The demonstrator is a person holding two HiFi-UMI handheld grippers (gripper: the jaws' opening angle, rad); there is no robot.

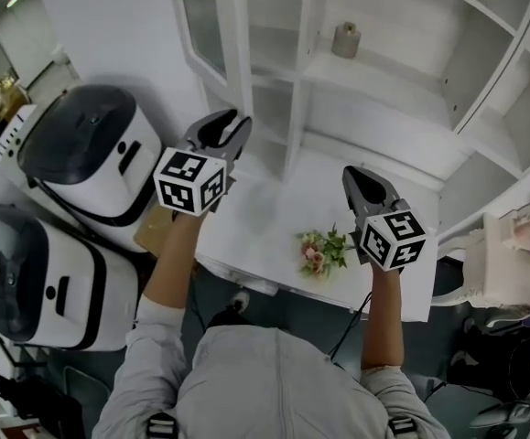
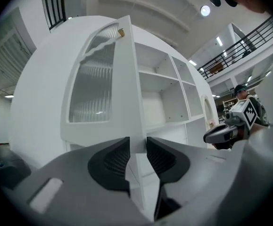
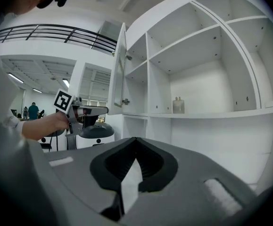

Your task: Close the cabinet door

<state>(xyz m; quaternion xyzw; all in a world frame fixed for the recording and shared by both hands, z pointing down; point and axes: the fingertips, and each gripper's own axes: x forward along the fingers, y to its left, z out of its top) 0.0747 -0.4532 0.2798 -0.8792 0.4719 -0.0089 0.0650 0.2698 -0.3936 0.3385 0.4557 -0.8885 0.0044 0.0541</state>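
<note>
The white cabinet has its left door, white-framed with a ribbed glass pane, standing ajar. My left gripper is held level just in front of that door's free edge. In the left gripper view the door is seen edge-on, and its edge shows through the gap of the open left gripper; the pads do not press on it. A small knob sits near the door's top. My right gripper hovers over the counter, and in its own view the right gripper is shut and empty.
A small bottle stands on a middle shelf. A posy of flowers lies on the white counter. Two white domed appliances stand to the left. The cabinet's right door is swung open.
</note>
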